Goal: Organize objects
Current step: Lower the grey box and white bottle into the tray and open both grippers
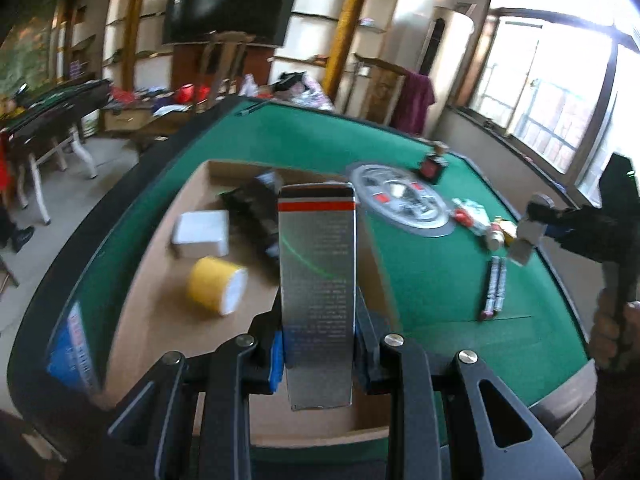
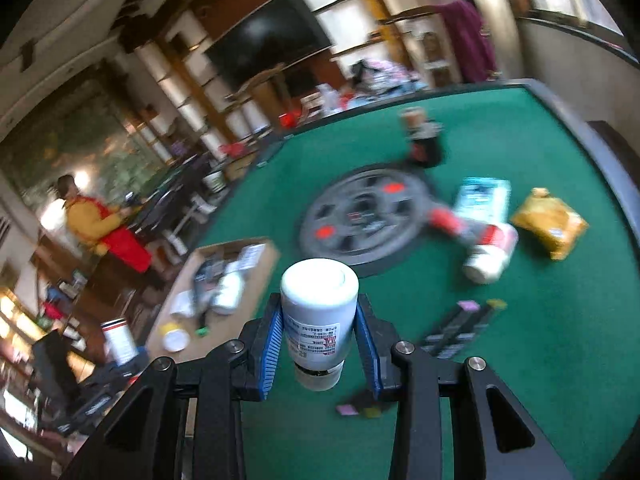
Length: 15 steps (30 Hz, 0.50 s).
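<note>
My left gripper (image 1: 320, 344) is shut on a tall silver box with a red and black band (image 1: 318, 280), held above the cardboard box (image 1: 160, 320) on the green table. Inside the cardboard box lie a yellow tape roll (image 1: 216, 285), a white packet (image 1: 202, 232) and a black item (image 1: 252, 208). My right gripper (image 2: 320, 340) is shut on a white bottle (image 2: 319, 312), held over the green felt. The right gripper with the bottle also shows at the right of the left wrist view (image 1: 528, 232). The cardboard box shows at left in the right wrist view (image 2: 268, 256).
On the felt lie a grey round centre plate (image 2: 360, 216), a dark red-labelled bottle (image 2: 424, 140), a yellow snack bag (image 2: 550, 224), a light blue packet (image 2: 482, 196), a white and red bottle (image 2: 488, 256) and dark sticks (image 2: 456, 328). A person in yellow and red stands at far left (image 2: 96, 224).
</note>
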Available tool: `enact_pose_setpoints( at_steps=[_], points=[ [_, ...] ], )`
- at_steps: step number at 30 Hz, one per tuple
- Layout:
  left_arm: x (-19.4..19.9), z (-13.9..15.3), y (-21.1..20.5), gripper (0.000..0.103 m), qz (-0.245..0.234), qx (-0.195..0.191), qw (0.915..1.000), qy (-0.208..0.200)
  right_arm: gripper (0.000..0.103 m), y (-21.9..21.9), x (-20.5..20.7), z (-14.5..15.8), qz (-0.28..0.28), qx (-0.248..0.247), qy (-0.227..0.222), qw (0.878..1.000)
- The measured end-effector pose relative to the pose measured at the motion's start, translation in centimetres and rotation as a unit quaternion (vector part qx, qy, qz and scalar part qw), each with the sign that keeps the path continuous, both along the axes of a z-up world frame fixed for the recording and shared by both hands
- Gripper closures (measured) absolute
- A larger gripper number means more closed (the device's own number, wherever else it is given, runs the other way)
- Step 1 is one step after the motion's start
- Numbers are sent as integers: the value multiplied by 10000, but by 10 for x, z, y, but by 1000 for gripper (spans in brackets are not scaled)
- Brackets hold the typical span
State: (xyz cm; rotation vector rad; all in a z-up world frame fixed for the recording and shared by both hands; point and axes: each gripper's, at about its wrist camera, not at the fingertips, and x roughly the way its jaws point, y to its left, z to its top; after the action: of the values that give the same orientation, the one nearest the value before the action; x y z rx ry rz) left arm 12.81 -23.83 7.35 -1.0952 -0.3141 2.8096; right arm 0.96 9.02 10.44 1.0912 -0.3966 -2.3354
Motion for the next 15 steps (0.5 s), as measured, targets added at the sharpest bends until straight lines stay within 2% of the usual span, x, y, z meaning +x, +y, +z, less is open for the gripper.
enact_pose_setpoints(
  at_steps=[8,12,15],
  points=[
    [4,-19,-34,77,280,-163,9991,-265,64,-99,12,-12,1038,-50,-247,9943],
    [-2,-30,-38,77,175,-331,9981,-486,64,-142,13,-30,1423,109,-469,9887],
    [-7,-36,-36,77,4,-289,9977,-619,64,-168,12,-47,1602,299,-622,9847]
  ],
)
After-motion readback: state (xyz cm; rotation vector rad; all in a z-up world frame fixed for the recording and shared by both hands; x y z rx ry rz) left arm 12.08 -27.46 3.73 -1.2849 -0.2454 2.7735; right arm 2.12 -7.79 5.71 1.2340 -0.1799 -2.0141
